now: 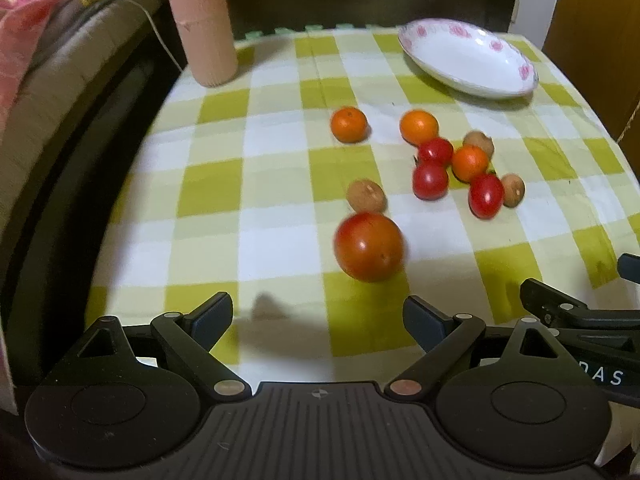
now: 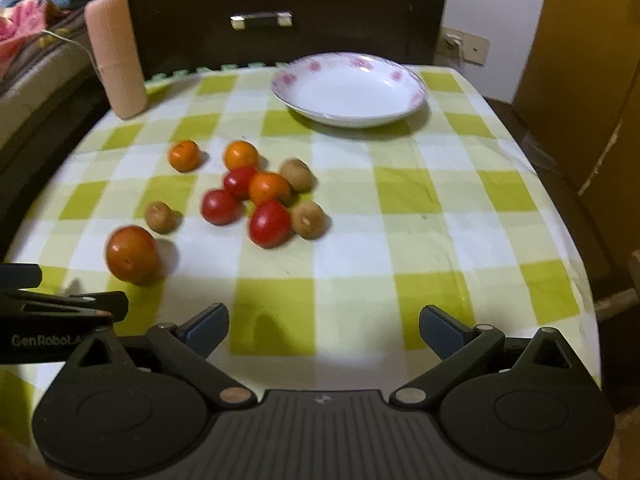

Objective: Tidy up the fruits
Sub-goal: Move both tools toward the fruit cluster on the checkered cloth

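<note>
Though round, nearest tomato (image 1: 368, 246) stem-scar sideways.

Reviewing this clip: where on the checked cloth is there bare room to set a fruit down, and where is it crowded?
Bare cloth lies right of the fruit cluster, running to the table's right edge and below the plate; the plate is empty too. A smaller patch sits between the pink cylinder and the leftmost orange. The cluster and the big tomato crowd the left-centre.

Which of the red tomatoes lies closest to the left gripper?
The big orange-red tomato, alone just ahead of the open left gripper. The three smaller, deeper red tomatoes sit farther off, clustered with the oranges and brown fruits.
</note>
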